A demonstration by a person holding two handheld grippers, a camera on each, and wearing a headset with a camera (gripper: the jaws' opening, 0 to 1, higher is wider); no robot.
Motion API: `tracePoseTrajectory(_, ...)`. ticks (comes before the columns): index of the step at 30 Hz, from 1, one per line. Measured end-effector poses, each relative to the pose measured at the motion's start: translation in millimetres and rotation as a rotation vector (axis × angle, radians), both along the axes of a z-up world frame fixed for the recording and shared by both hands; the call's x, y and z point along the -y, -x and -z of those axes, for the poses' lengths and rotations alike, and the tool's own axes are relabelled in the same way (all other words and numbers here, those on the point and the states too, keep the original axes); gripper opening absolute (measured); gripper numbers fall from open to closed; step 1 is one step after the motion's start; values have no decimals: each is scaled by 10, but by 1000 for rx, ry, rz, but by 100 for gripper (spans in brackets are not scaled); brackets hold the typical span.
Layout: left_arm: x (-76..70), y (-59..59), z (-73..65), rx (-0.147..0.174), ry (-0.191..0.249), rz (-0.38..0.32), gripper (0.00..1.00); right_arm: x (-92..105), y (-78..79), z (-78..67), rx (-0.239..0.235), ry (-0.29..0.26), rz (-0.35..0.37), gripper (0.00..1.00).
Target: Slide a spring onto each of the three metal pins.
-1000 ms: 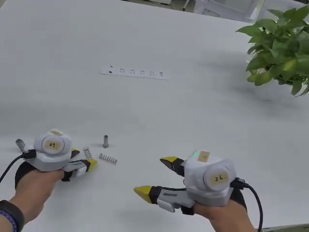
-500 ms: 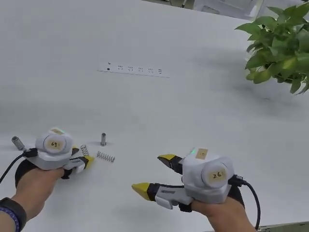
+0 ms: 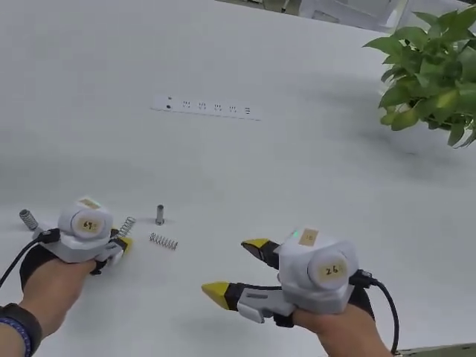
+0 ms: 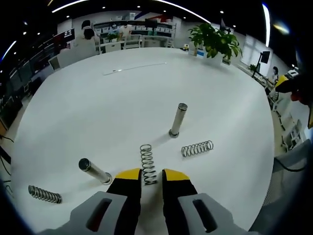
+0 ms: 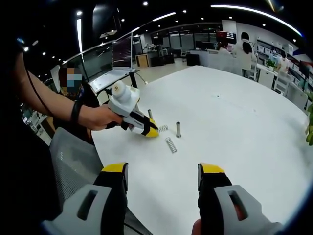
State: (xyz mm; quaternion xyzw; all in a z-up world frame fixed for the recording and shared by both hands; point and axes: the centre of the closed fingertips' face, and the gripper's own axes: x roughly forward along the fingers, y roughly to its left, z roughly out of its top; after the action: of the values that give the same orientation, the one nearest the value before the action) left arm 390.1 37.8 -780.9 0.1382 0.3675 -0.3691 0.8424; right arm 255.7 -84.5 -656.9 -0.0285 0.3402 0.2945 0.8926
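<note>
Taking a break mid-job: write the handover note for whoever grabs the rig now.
Left gripper: shut on the held spring, aimed toward the near pin just ahead.
Right gripper: open, empty, above the table.
A second pin stands to the held spring's left in the left gripper view. One loose spring lies beside the near pin, the other spring further left.
Done: no pin in view carries a spring.
Left: seat the held spring, then the two loose ones.
</note>
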Motion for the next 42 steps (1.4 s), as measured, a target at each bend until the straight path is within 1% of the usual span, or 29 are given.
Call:
tracePoseTrajectory(1, -35, -20, 5, 15, -22, -7, 4, 2, 1, -2, 0, 0, 0, 56)
tracePoseTrajectory(2, -42, -36, 9, 20, -27, -12, 3, 6, 2, -6, 1, 1, 1, 56)
tracePoseTrajectory(3, -34, -37, 11, 17, -23, -11, 3, 11, 1, -8, 2, 2, 2, 56)
tracePoseTrajectory(5, -45, -23, 23, 12, -36, -13, 3, 21, 3, -15, 4, 3, 4, 56)
tracePoseTrajectory(6, -59, -9, 26, 11, -43, -14, 3, 26, 4, -19, 5, 4, 4, 56)
tracePoseTrajectory(8, -70, 33, 16, 4, -37, -9, 3, 33, 5, -21, 7, 2, 8, 56)
tracePoseTrajectory(10, -85, 89, -8, 7, -41, 2, 3, 37, 8, -17, 8, 0, 9, 56)
tracePoseTrajectory(11, -91, 112, -18, 10, -45, 9, 3, 36, 10, -16, 8, 0, 9, 56)
tracePoseTrajectory(12, -116, 135, -34, 30, -71, 35, 3, 34, 10, -14, 9, 2, 8, 56)
tracePoseTrajectory(13, -132, 158, -47, 41, -84, 48, 3, 27, 10, -12, 9, 0, 7, 56)
tracePoseTrajectory(15, -161, 168, -58, 41, -78, 56, 3, 4, 7, -7, 9, -2, 2, 55)
tracePoseTrajectory(17, -190, 222, -79, 50, -84, 73, 3, -18, -1, -9, 11, 0, -4, 55)
tracePoseTrajectory(21, -253, 281, -160, 50, -65, 68, 3, -51, -24, -36, 19, -5, -10, 55)
tracePoseTrajectory(23, -282, 325, -224, 46, -37, 59, 3, -69, -38, -57, 27, -7, -12, 55)
tracePoseTrajectory(25, -321, 360, -261, 53, -36, 59, 2, -82, -42, -62, 29, -9, -13, 55)
tracePoseTrajectory(27, -340, 402, -300, 51, -28, 60, 2, -92, -41, -59, 30, -10, -15, 54)
tracePoseTrajectory(30, -392, 461, -335, 55, -28, 63, 2, -112, -36, -55, 31, -9, -17, 54)
tracePoseTrajectory(34, -482, 518, -413, 59, -12, 42, 2, -155, -19, -77, 37, -8, -28, 54)
tracePoseTrajectory(38, -543, 591, -489, 62, -4, 25, 2, -196, -18, -80, 40, -18, -29, 52)
tracePoseTrajectory(40, -548, 629, -531, 65, 9, 18, 2, -230, -13, -77, 39, -26, -31, 52)
tracePoseTrajectory(42, -545, 661, -564, 71, 12, 21, 2, -272, -3, -75, 38, -26, -37, 52)
